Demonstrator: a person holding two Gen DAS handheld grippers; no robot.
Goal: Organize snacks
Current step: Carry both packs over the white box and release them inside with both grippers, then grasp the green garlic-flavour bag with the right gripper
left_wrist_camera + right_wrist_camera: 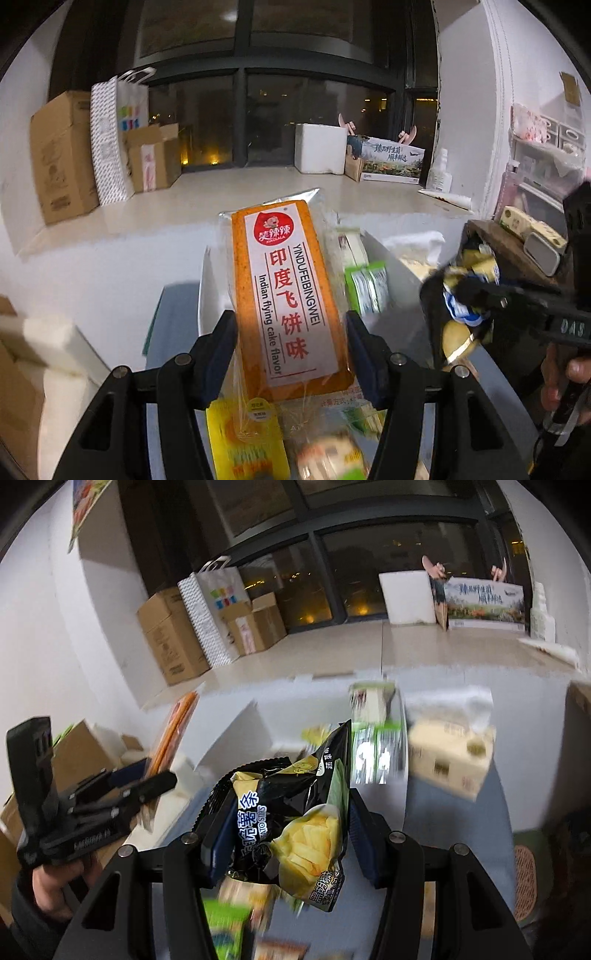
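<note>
While the left gripper (pixel 291 354) pinches the orange pack (pixel 291 295) and the right gripper (pixel 291 842) pinches the chip bag (pixel 295 830), both lifted, aim each squarely over the bin (pixel 384 254) ahead before letting go.

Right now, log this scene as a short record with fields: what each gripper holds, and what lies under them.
left gripper: shut on the orange snack pack, labelled Indian flying cake flavor
right gripper: shut on the black potato sticks bag
below the grippers: more snack packs, blurred
behind: white bin with green packets
background: cardboard boxes, dark window
</note>
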